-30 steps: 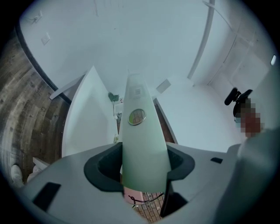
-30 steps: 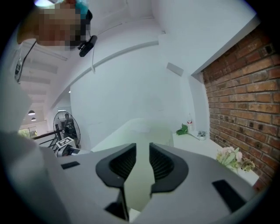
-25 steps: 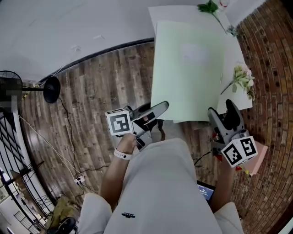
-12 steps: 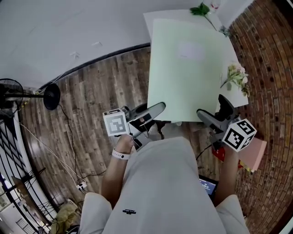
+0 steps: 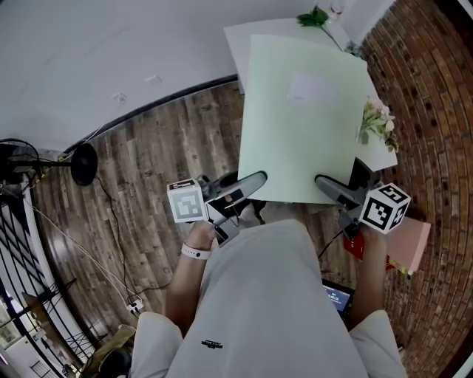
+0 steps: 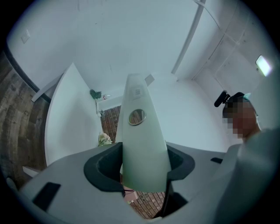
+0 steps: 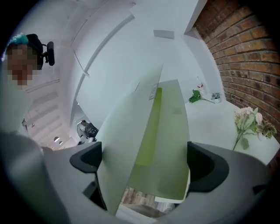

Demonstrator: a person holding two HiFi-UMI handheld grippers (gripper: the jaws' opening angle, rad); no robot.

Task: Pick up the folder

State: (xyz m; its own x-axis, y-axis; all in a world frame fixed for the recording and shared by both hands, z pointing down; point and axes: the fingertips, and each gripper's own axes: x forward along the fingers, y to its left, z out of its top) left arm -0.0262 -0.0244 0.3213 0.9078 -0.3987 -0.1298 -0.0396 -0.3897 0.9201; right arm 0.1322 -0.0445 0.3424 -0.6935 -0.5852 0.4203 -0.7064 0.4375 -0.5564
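A pale green folder is held up over the white table, tilted towards me. My left gripper is shut on its lower left corner. In the left gripper view the folder's edge stands pinched between the two pads. My right gripper is at the lower right corner with its jaws spread wide. In the right gripper view the folder's covers fan apart between the pads, which stand off from them without pressing.
Pale flowers and a green sprig lie on the table by the brick wall. A pink pad and a red object sit at the right. A fan base stands on the wooden floor at the left.
My right gripper's jaws have spread wide and its wrist has rolled, letting go of the folder's corner. The left gripper has risen a little with the folder.
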